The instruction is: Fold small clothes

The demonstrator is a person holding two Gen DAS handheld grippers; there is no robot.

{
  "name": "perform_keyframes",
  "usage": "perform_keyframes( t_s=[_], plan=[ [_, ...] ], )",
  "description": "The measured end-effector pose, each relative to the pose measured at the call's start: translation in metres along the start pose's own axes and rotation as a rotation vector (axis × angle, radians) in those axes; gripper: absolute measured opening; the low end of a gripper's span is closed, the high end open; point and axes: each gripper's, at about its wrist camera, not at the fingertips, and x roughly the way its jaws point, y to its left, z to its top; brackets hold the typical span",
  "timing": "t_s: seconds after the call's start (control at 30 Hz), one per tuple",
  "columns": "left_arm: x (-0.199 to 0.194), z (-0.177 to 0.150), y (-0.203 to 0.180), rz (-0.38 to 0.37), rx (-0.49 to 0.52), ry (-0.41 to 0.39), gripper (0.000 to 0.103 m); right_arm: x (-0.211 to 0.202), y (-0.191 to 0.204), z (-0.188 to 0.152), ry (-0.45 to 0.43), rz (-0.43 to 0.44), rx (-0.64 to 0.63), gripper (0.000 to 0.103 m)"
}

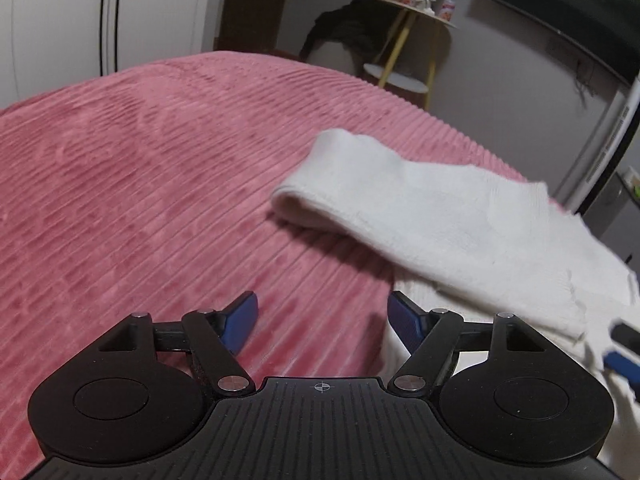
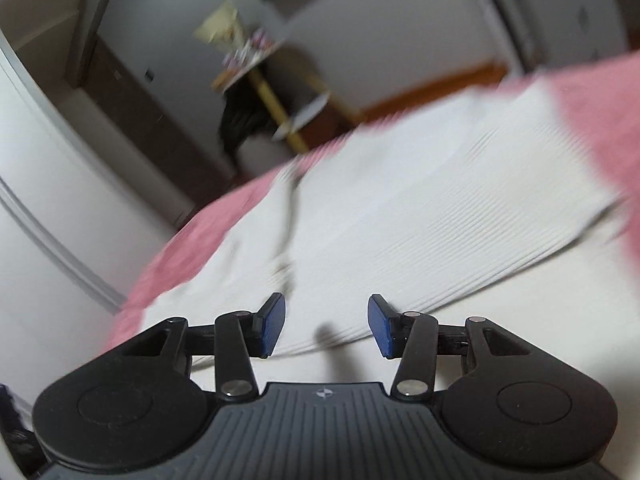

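A small white garment lies on the pink ribbed blanket (image 1: 160,184). In the left wrist view its soft upper layer (image 1: 440,208) is folded over, with a rounded fold edge facing left and a ribbed white layer (image 1: 404,332) beneath. My left gripper (image 1: 322,308) hovers open over the blanket at the garment's left edge, nothing between its blue pads. A blurred blue pad (image 1: 620,360) of the other gripper shows at the far right, over the cloth. In the right wrist view, my right gripper (image 2: 326,316) stands open just above the white ribbed garment (image 2: 440,208). That view is blurred.
Beyond the bed's far edge stand a small round side table with yellow legs (image 1: 412,28) carrying small items, and dark clothing (image 1: 348,24) draped beside it. A white wardrobe (image 1: 80,20) is at the left. Pink blanket stretches to the left of the garment.
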Motion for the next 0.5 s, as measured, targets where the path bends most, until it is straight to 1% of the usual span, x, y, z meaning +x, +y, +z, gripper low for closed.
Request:
perform_keyframes(
  t_s=[0.03, 0.13, 0.2, 0.37, 0.43, 0.47, 0.5],
  plan=[
    [-0.002, -0.001, 0.001, 0.0, 0.014, -0.004, 0.077, 0.012, 0.005, 0.001, 0.028, 0.006, 0.009, 0.041],
    [-0.005, -0.005, 0.002, -0.01, 0.032, -0.006, 0.077, 0.042, 0.019, 0.008, 0.09, 0.013, 0.037, 0.041],
    [0.0, -0.005, 0.001, -0.018, 0.032, -0.009, 0.077, 0.057, 0.025, 0.012, 0.12, -0.006, 0.05, 0.042],
    [0.004, -0.006, 0.0, -0.021, 0.046, -0.019, 0.077, 0.067, 0.035, 0.017, 0.184, 0.022, 0.089, 0.04],
    [0.004, -0.007, -0.001, -0.025, 0.046, -0.024, 0.077, 0.071, 0.043, 0.016, 0.208, 0.013, 0.054, 0.035],
    [0.003, -0.007, -0.001, -0.025, 0.048, -0.027, 0.077, 0.073, 0.048, 0.015, 0.216, -0.002, 0.029, 0.024],
    [0.003, -0.007, -0.001, -0.023, 0.05, -0.03, 0.077, 0.075, 0.053, 0.013, 0.219, -0.02, -0.005, 0.007]
  ],
)
